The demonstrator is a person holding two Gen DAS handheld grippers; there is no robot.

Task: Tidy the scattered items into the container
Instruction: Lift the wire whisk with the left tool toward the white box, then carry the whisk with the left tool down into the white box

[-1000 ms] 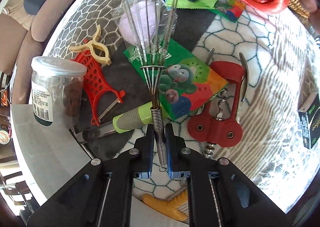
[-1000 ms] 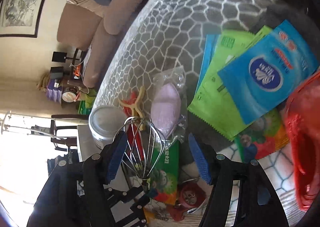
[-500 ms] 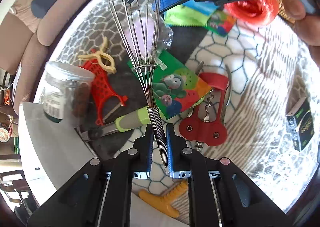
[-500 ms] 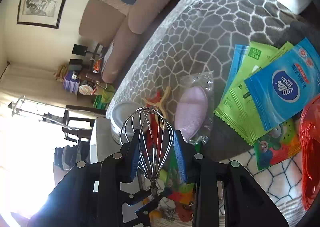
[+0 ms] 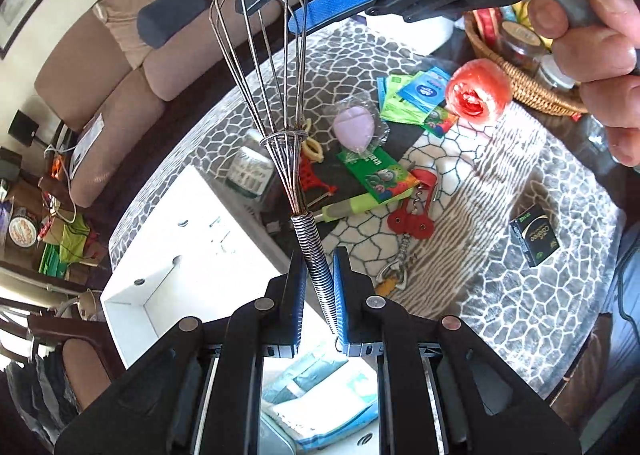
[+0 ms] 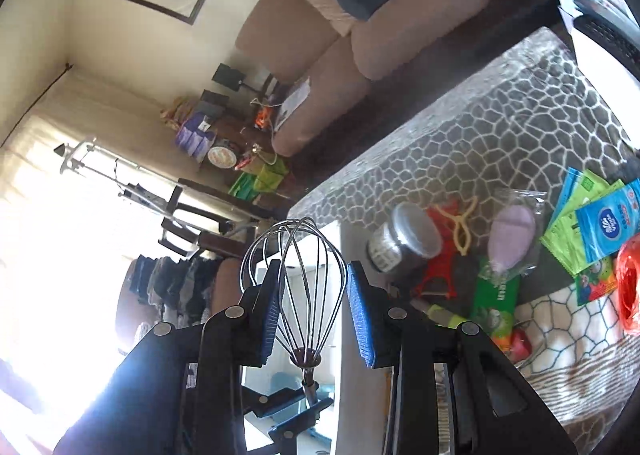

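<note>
A wire whisk (image 5: 310, 239) hangs in the air above the table, held at both ends. My left gripper (image 5: 319, 259) is shut on its coiled metal handle. My right gripper (image 5: 270, 15), held by a person's hand (image 5: 592, 47), is shut on the wire head at the top of the left wrist view. In the right wrist view the whisk's wire loops (image 6: 306, 357) sit between the blue pads of the right gripper (image 6: 314, 271). The white box (image 5: 160, 275) lies below the left gripper, with blue and white packets inside.
On the patterned cloth lie a red twine roll (image 5: 478, 93), a jar (image 5: 248, 171), a bagged purple sponge (image 5: 354, 127), a red corkscrew (image 5: 412, 215), a black box (image 5: 534, 235) and several packets. A wicker basket (image 5: 520, 83) stands far right, a sofa (image 5: 140, 67) behind.
Both grippers have risen with the whisk, so the table looks farther away. The right gripper's jaws closed onto the wire head. The white box has come into view below.
</note>
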